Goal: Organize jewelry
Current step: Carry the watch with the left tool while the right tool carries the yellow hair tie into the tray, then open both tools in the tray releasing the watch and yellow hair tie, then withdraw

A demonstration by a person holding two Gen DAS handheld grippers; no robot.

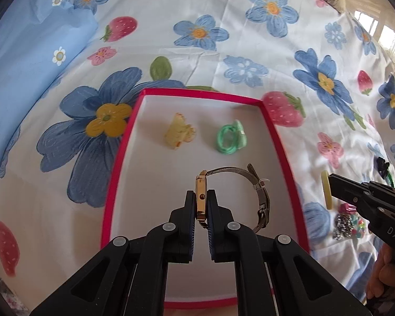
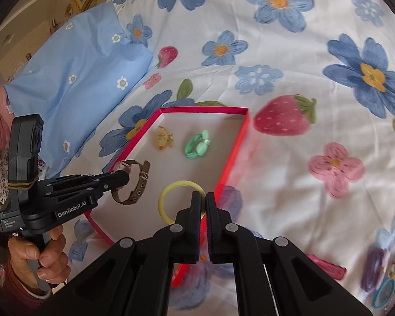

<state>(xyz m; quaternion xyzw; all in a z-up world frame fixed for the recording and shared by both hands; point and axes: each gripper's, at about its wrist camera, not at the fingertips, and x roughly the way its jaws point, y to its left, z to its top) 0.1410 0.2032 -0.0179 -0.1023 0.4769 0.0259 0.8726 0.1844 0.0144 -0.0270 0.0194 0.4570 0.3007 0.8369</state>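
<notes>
Wristwatch [image 1: 201, 200], gold case with mesh band looping off toward 3 o'clock, pinched edge-on in the left gripper [image 1: 202, 205]; jaws closed down to the case's thickness, watch held over the white floor of the red-rimmed box [image 1: 118, 184]. Same watch [image 2: 130, 181] shows in the right wrist view, held above the box's 9 o'clock side. Right gripper [image 2: 202, 205] nearly shut on a pale yellow ring [image 2: 180, 201], clamping its rim at the ring's 3 o'clock edge, over the box's near right rim. Inside the box toward 12 o'clock: yellow hair claw [image 1: 179, 131] and, just beside it at 3 o'clock, green hair tie [image 1: 230, 137], apart. Box rests on a floral bedsheet [image 1: 250, 39]; more trinkets [image 1: 347, 223] lie on the sheet at 3 o'clock.
</notes>
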